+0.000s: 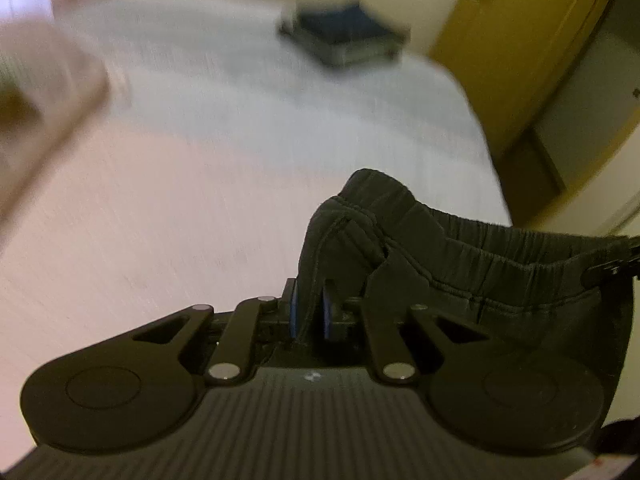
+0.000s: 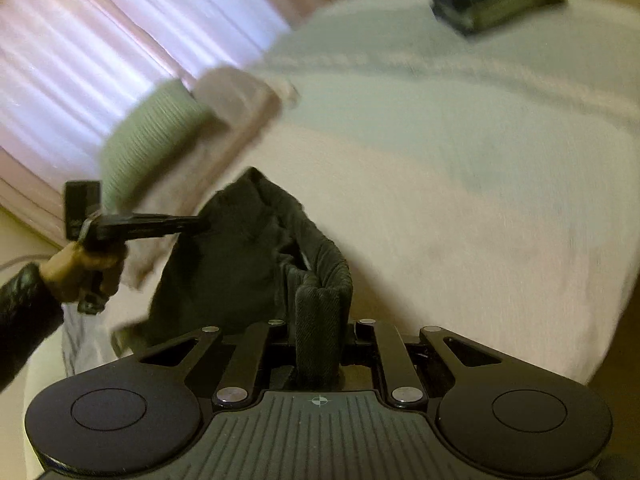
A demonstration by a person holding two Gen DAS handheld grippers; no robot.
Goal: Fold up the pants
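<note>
Black pants (image 1: 460,264) with an elastic waistband hang stretched between both grippers above a white bed (image 1: 240,180). My left gripper (image 1: 312,312) is shut on one end of the waistband, the cloth pinched between its blue pads. My right gripper (image 2: 320,340) is shut on the other end of the waistband, a thick fold standing up between its fingers. In the right wrist view the pants (image 2: 240,256) sag toward the left gripper (image 2: 200,224), which a hand (image 2: 80,268) in a dark sleeve holds by its handle.
A folded dark blue and grey stack (image 1: 348,36) lies at the far end of the bed (image 2: 480,160). A pale green pillow (image 2: 156,136) and a beige one lie by the curtained window (image 2: 100,48). A yellow wooden wardrobe (image 1: 540,60) stands beyond the bed's right edge.
</note>
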